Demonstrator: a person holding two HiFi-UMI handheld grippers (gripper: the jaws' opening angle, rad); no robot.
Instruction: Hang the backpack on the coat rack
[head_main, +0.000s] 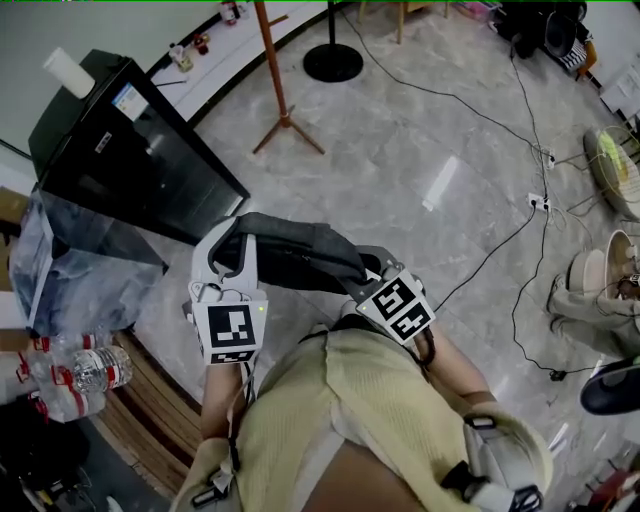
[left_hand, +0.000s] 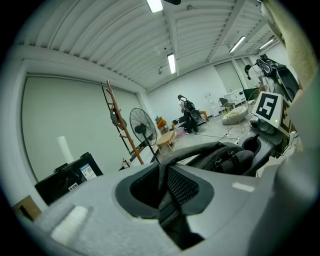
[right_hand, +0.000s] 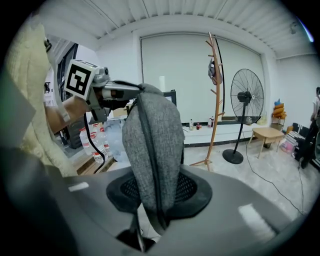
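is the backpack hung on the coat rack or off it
Off it. The left claw and right claw each grip the backpack, well apart from the coat rack standing ahead.

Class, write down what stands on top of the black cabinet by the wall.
A white roll stands upright near one corner of the black cabinet. Whatever lies directly behind the roll is covered by it.

A black cabinet (head_main: 130, 150) is set at the floor's (head_main: 400, 170) left edge, with a white roll (head_main: 68, 72) stood on its top's far corner. A clear bag (head_main: 70, 265) and water bottles (head_main: 95, 368) are kept just beside it. A fan (right_hand: 246, 97) is stood at the far edge; cables (head_main: 500, 240) are trailed across the floor.
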